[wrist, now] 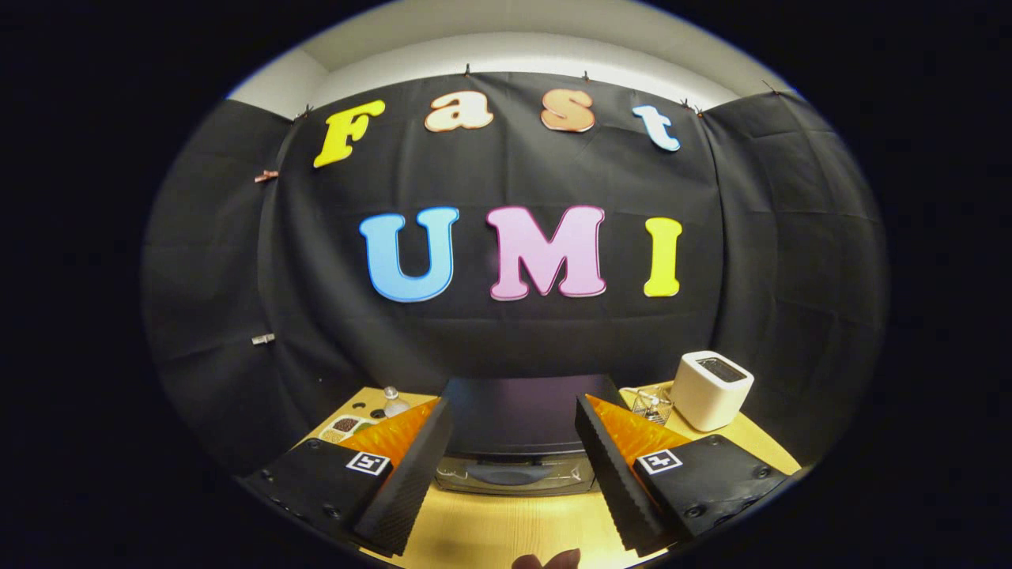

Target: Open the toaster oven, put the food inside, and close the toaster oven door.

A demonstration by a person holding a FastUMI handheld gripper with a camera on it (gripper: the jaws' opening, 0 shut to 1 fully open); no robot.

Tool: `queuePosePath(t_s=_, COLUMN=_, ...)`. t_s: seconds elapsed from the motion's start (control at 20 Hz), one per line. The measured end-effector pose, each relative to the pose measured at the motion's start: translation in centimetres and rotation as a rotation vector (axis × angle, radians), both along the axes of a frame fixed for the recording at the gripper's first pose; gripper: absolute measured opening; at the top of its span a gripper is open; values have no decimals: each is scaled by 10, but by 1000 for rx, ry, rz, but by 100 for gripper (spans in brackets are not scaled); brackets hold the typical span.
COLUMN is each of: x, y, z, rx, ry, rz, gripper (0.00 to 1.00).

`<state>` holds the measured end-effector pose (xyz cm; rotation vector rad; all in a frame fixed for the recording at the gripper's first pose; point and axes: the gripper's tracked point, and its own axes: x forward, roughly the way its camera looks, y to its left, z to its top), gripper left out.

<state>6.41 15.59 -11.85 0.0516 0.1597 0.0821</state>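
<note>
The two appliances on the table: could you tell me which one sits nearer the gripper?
The dark toaster oven, just ahead between the open gripper fingers. The white pop-up toaster stands farther back, beyond the right finger.

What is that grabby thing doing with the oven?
A person is holding a gripper up above a wooden table, with its jaws open and nothing between them. Just ahead of them sits the dark toaster oven, seen from above; its door looks closed. Nothing has been grabbed yet. To one side there is a white toaster with a small glass next to it, and on the other side a tray of little snacks and a small bottle.
</note>
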Motion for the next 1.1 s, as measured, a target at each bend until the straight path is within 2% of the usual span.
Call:
queuePosePath(t_s=0.45, x=58, y=17, z=-122, rx=-74, ry=191, rz=-12, gripper=97)
queuePosePath(t_s=0.85, x=75, y=11, z=-159, rx=-39, ry=302, rz=-25, gripper=97)
queuePosePath(t_s=1.1, x=74, y=13, z=-161, rx=-42, ry=306, rz=-30, gripper=99)
